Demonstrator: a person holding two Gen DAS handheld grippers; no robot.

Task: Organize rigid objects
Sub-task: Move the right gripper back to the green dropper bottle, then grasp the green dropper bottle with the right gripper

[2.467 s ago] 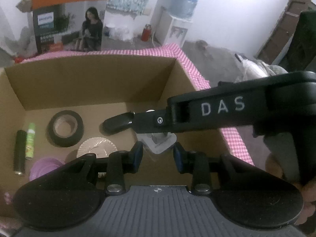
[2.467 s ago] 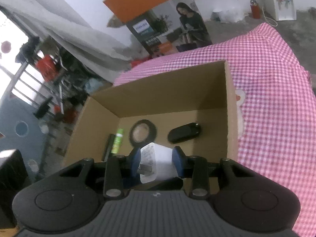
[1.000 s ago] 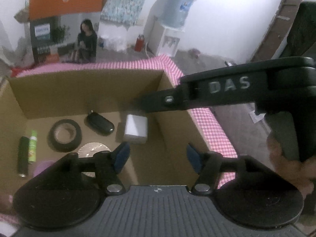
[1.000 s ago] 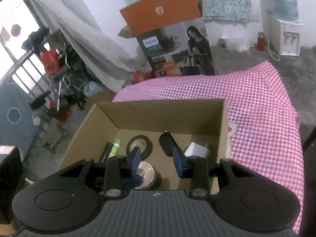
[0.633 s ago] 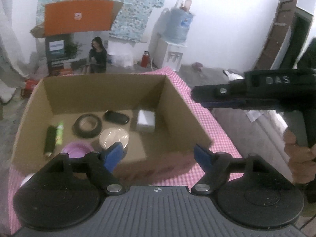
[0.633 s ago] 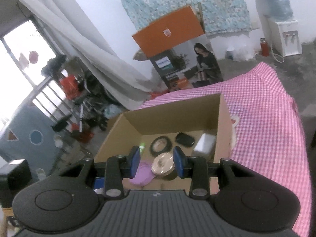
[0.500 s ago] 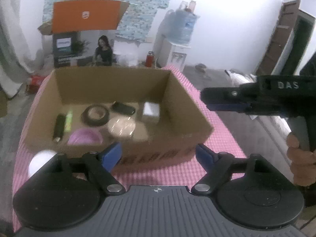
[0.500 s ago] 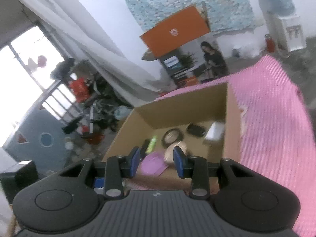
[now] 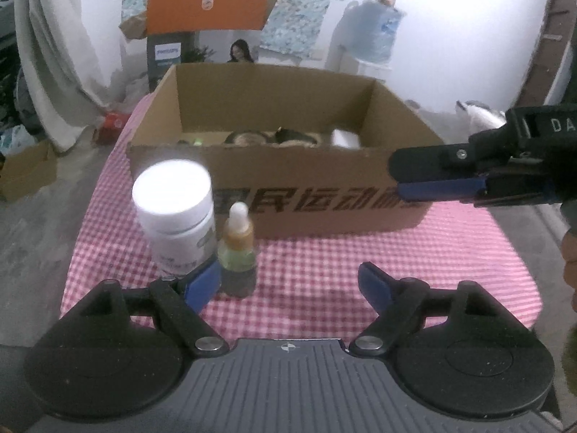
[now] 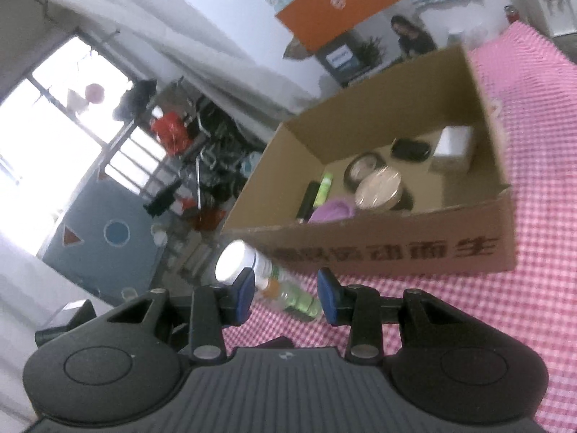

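On the pink checked cloth [image 9: 324, 252], in front of the near wall of the cardboard box [image 9: 324, 166], a white-capped jar [image 9: 173, 209] and a small dropper bottle [image 9: 236, 249] are seen standing upright, just beside each other. In the left wrist view, the left gripper [image 9: 288, 283] is held low over the cloth with its jaws spread wide and nothing between the blue pads [image 9: 202, 281]. The dropper bottle is placed just inside the left-hand pad, near it but not pressed; the jar is partly hidden behind that pad, further from the camera. The right gripper [image 9: 425, 180] is seen at the right edge of this view, level with the printed front of the box, with a hand [image 9: 569, 259] partly shown below it.

In the right wrist view, the right gripper [image 10: 286, 299] is shown with its jaws partly spread and empty. The dropper bottle [image 10: 292, 297] appears beyond the gap between the pads, and the jar [image 10: 234, 261] is seen above the left-hand pad; neither is touched. Inside the box [image 10: 396, 245], a white block [image 10: 454, 146], a black oval item [image 10: 411, 149], a tape roll [image 10: 360, 167], a round gold-lidded tin [image 10: 377, 187], a purple piece [image 10: 333, 213] and a green tube [image 10: 322, 189] are laid on the floor.
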